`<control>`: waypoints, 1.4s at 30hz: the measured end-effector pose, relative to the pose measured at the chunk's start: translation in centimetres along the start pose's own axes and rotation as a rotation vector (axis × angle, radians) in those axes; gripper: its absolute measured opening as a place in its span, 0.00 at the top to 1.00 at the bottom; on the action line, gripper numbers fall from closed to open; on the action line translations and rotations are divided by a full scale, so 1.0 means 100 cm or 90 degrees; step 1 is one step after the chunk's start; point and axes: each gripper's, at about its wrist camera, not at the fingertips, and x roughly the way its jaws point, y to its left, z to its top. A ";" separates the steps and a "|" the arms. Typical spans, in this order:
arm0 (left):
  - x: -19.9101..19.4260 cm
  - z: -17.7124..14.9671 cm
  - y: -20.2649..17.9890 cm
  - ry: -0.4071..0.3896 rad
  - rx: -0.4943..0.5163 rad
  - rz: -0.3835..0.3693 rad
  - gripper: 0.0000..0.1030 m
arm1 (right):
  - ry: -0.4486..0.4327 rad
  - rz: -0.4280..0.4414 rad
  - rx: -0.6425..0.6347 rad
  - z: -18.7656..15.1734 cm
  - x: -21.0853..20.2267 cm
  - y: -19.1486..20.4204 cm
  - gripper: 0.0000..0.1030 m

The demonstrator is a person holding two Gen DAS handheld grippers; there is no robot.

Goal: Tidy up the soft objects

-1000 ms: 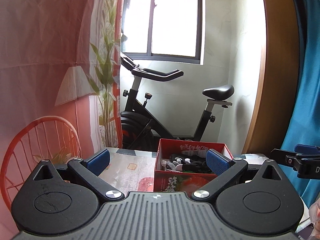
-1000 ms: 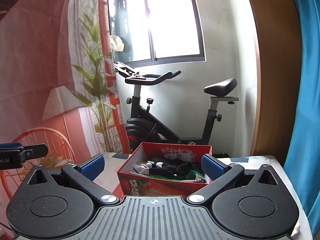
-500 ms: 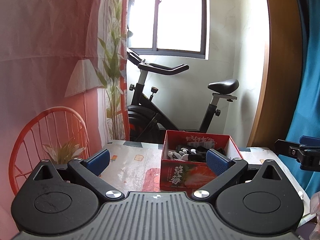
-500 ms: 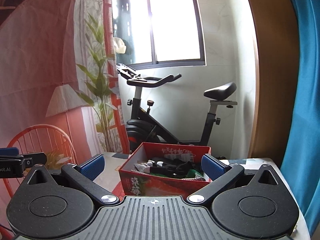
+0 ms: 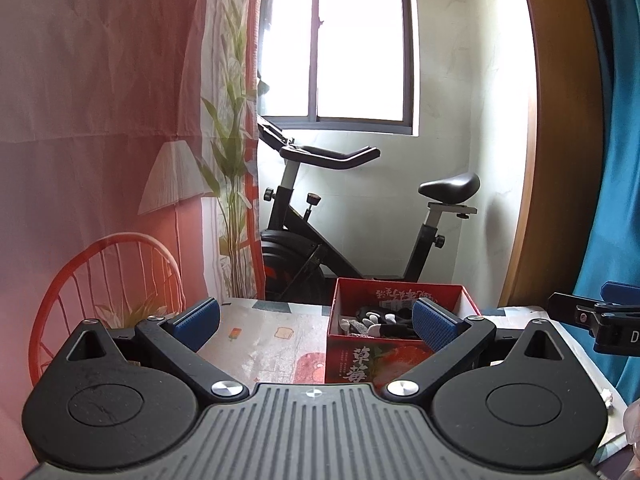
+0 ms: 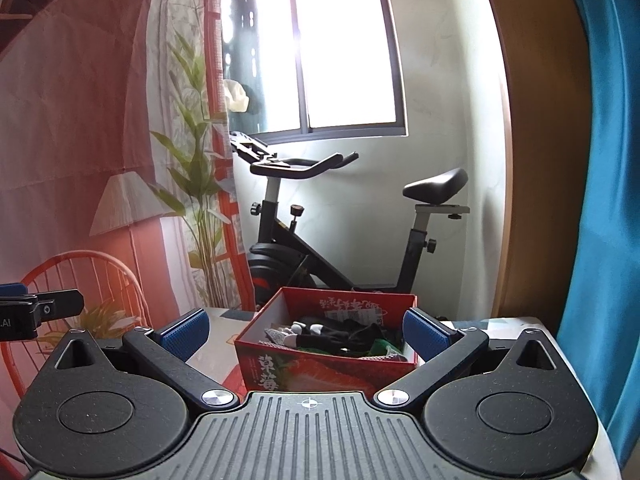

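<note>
Red cardboard box with strawberry print (image 5: 362, 360) standing upright on the counter with patterned covering (image 5: 264, 336), taken as landmark. Open top; inside, a heap of black-and-white gloves (image 5: 378, 320) lying loose below the rim. From the right wrist view, same box (image 6: 320, 368), same black-and-white gloves (image 6: 324, 330), plus a bit of green fabric (image 6: 378, 346) toward the box's right inner side; exact items in the heap hard to separate.

Left gripper (image 5: 316, 322) short of the box and above the counter, blue-padded fingers (image 5: 198, 318) spread wide, nothing between them. Right-hand pad overlapping the box's near right corner in view; contact not determinable.

Right gripper (image 6: 306, 330) also short of the box, roughly facing its near wall, blue-padded fingers (image 6: 182, 330) spread wide and empty. Box seen in the gap between the two pads.

Each gripper visible at the edge of the other's view: one to the right of the box, one well to its left.

Behind the box: black exercise bike (image 5: 352, 224) against a pale wall, under a bright window (image 5: 360, 40). Left of the box: printed curtain showing a red chair, lamp and green plant (image 5: 120, 160). Right of the box: teal curtain (image 6: 600, 200) beside a curved wooden panel (image 5: 560, 140).
</note>
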 end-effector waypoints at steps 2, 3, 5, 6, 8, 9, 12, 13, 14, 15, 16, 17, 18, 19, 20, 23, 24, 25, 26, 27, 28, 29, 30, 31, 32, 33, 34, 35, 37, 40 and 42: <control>-0.003 0.000 -0.002 -0.011 0.004 0.001 0.00 | -0.005 -0.001 -0.002 -0.003 -0.002 0.002 0.00; -0.005 0.000 -0.003 -0.016 0.006 0.001 0.00 | -0.007 0.000 -0.003 -0.003 -0.003 0.003 0.00; -0.007 0.000 -0.004 -0.023 0.008 0.000 0.00 | -0.009 0.000 -0.005 -0.004 -0.004 0.003 0.00; -0.008 0.000 -0.005 -0.024 0.009 -0.001 0.00 | -0.009 0.000 -0.006 -0.004 -0.004 0.004 0.00; -0.008 0.000 -0.005 -0.025 0.009 -0.003 0.00 | -0.010 0.000 -0.005 -0.004 -0.003 0.003 0.00; -0.007 0.000 -0.005 -0.024 0.009 -0.004 0.00 | -0.010 0.000 -0.006 -0.004 -0.003 0.003 0.00; -0.007 0.000 -0.003 -0.024 0.008 -0.006 0.00 | -0.012 -0.002 -0.006 -0.004 -0.004 0.003 0.00; -0.007 0.000 -0.003 -0.025 0.008 -0.006 0.00 | -0.012 -0.003 -0.007 -0.004 -0.004 0.003 0.00; -0.007 0.000 -0.003 -0.026 0.008 -0.007 0.00 | -0.013 -0.003 -0.006 -0.004 -0.004 0.003 0.00; -0.007 0.000 -0.003 -0.026 0.008 -0.008 0.00 | -0.014 -0.004 -0.006 -0.005 -0.005 0.003 0.00; -0.007 0.000 -0.002 -0.026 0.007 -0.009 0.00 | -0.015 -0.004 -0.007 -0.005 -0.005 0.002 0.00; -0.007 0.001 -0.001 -0.026 0.007 -0.010 0.00 | -0.017 -0.005 -0.007 -0.005 -0.005 0.003 0.00; -0.006 0.001 0.000 -0.027 0.006 -0.012 0.00 | -0.018 -0.006 -0.007 -0.005 -0.005 0.003 0.00; -0.006 0.001 0.000 -0.027 0.006 -0.013 0.00 | -0.020 -0.007 -0.008 -0.005 -0.005 0.003 0.00; -0.007 0.001 0.000 -0.028 0.006 -0.014 0.00 | -0.022 -0.008 -0.009 -0.006 -0.005 0.003 0.00; -0.007 0.000 0.002 -0.031 0.004 -0.015 0.00 | -0.024 -0.009 -0.010 -0.007 -0.006 0.004 0.00; -0.007 0.000 0.002 -0.033 0.004 -0.016 0.00 | -0.025 -0.008 -0.010 -0.007 -0.006 0.004 0.00; -0.008 0.000 0.003 -0.034 0.005 -0.017 0.00 | -0.025 -0.007 -0.009 -0.007 -0.005 0.005 0.00; -0.008 0.000 0.003 -0.035 0.005 -0.017 0.00 | -0.025 -0.007 -0.009 -0.007 -0.005 0.005 0.00; -0.008 -0.001 0.003 -0.036 0.006 -0.018 0.00 | -0.025 -0.007 -0.010 -0.008 -0.005 0.005 0.00; -0.008 -0.001 0.003 -0.037 0.007 -0.018 0.00 | -0.025 -0.007 -0.010 -0.008 -0.005 0.005 0.00; -0.008 -0.001 0.004 -0.038 0.007 -0.019 0.00 | -0.025 -0.007 -0.010 -0.008 -0.005 0.005 0.00; -0.008 -0.002 0.004 -0.038 0.008 -0.019 0.00 | -0.025 -0.007 -0.010 -0.008 -0.005 0.005 0.00; -0.008 -0.002 0.004 -0.038 0.008 -0.018 0.00 | -0.025 -0.008 -0.009 -0.008 -0.005 0.005 0.00; -0.008 -0.002 0.005 -0.038 0.007 -0.018 0.00 | -0.024 -0.008 -0.010 -0.008 -0.006 0.005 0.00; -0.008 -0.002 0.005 -0.038 0.007 -0.018 0.00 | -0.024 -0.008 -0.010 -0.008 -0.005 0.005 0.00; -0.008 -0.002 0.006 -0.038 0.006 -0.019 0.00 | -0.024 -0.008 -0.010 -0.008 -0.005 0.006 0.00; -0.008 -0.002 0.006 -0.037 0.005 -0.020 0.00 | -0.025 -0.008 -0.010 -0.008 -0.006 0.005 0.00; -0.007 -0.002 0.006 -0.037 0.006 -0.021 0.00 | -0.024 -0.007 -0.010 -0.008 -0.005 0.005 0.00; -0.008 -0.002 0.006 -0.041 0.008 -0.019 0.00 | -0.022 -0.008 -0.010 -0.009 -0.004 0.005 0.00; -0.008 -0.002 0.006 -0.042 0.009 -0.018 0.00 | -0.021 -0.007 -0.011 -0.010 -0.004 0.005 0.00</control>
